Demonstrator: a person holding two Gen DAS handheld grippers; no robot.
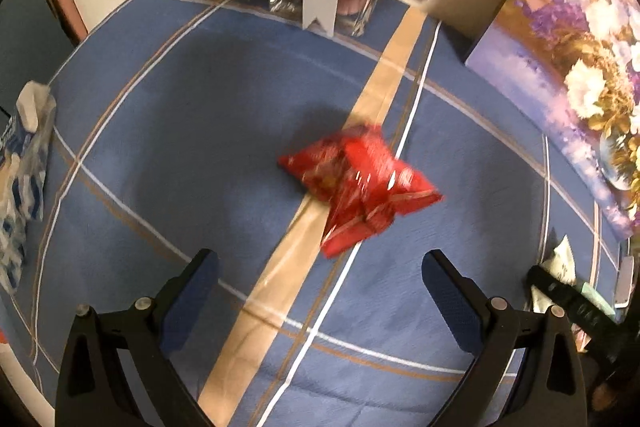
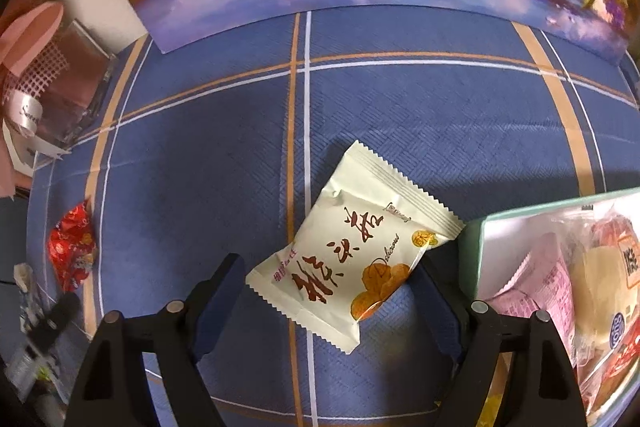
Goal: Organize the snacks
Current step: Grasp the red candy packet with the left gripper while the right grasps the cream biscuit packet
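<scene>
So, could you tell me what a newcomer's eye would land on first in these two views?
Probably the crumpled red snack packet, lying alone on the blue plaid tablecloth ahead of the open left tool. Next, the cream pastry packet between the open right tool's fingers, beside the mint-green tray of wrapped snacks.

"Delicious" on cream snack packet (image 2: 352, 247)

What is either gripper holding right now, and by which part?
Nothing. The left gripper stands open above the red snack packet; the right gripper is open around the cream pastry packet, not clamping it.
</scene>
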